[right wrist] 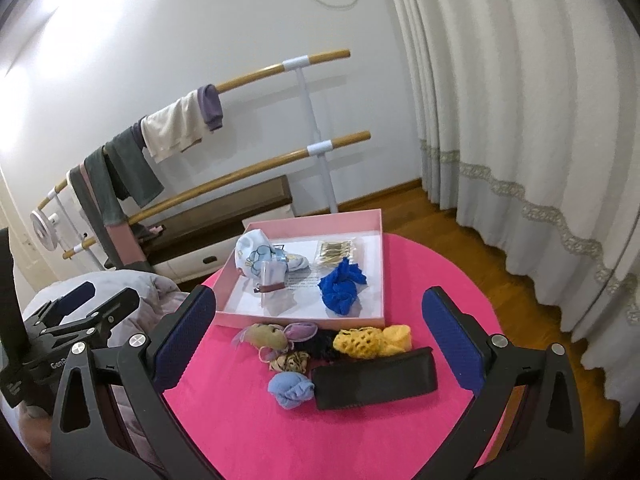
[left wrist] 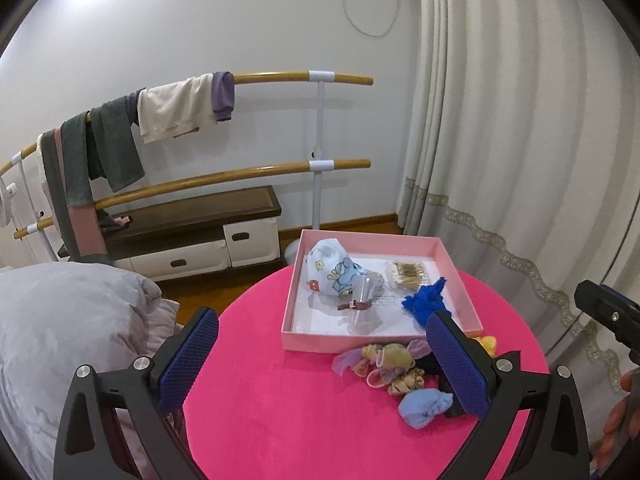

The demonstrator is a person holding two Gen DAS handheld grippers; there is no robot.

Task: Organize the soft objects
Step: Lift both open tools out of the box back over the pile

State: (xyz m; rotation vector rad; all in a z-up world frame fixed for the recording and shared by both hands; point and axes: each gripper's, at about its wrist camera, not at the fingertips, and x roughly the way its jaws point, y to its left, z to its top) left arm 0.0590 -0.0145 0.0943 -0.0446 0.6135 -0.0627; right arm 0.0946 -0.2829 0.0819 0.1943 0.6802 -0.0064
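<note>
Both my left gripper [left wrist: 320, 356] and right gripper [right wrist: 318, 342] gape wide, empty, above the round pink counter [right wrist: 248, 412]. Crumpled blue cloth [right wrist: 341, 290] lies inside the shallow pink box [right wrist: 382, 264]; pale-blue sock ball [right wrist: 291, 389] sits near.

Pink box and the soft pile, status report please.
Left tool open, right tool open, both empty. Blue cloth in pink box; scrunchies outside on table. Black pouch beside them.

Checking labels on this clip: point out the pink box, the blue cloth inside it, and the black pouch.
pink box [right wrist: 298, 319]: right wrist view, near wall.
blue cloth [right wrist: 340, 292]: right wrist view, middle of the bundle.
black pouch [right wrist: 374, 379]: right wrist view, centre of its top face.
</note>
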